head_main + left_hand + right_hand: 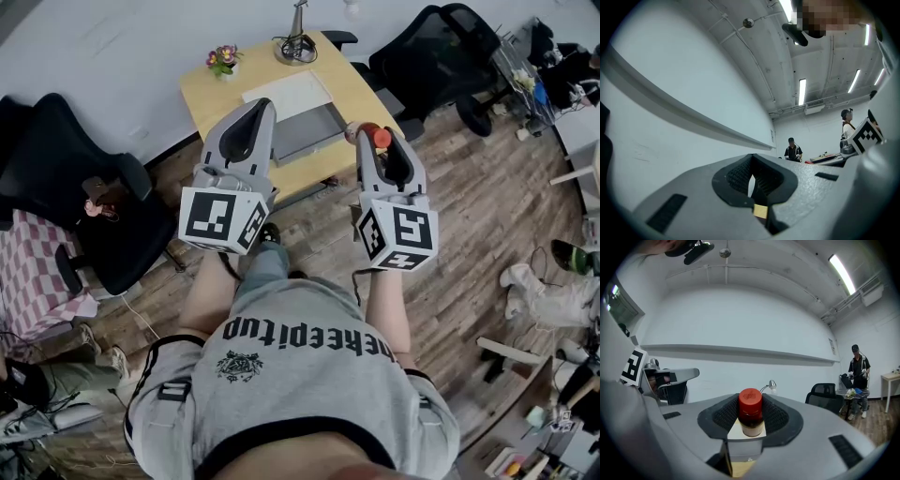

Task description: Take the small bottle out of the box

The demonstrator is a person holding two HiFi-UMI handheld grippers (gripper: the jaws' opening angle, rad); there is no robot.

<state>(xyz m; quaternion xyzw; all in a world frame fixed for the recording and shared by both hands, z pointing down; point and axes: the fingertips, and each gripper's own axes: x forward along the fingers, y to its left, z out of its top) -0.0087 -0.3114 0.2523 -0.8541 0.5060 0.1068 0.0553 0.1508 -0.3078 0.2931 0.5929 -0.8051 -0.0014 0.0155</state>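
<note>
The small bottle (750, 411), brown-bodied with a red cap, stands upright between the pads of my right gripper (751, 423), which is shut on it. In the head view the bottle's red cap (379, 137) shows at the tip of the right gripper (368, 141), held in the air in front of the table. The open grey box (307, 132) lies on the yellow table (217, 97), its white lid (292, 94) behind it. My left gripper (260, 107) is raised beside the box's near left, jaws together with nothing between them (752, 182).
A small flower pot (224, 61) and a lamp base with cable (297, 47) stand at the table's far edge. Black office chairs sit at the left (89, 202) and far right (433, 47). A person stands far off (858, 371).
</note>
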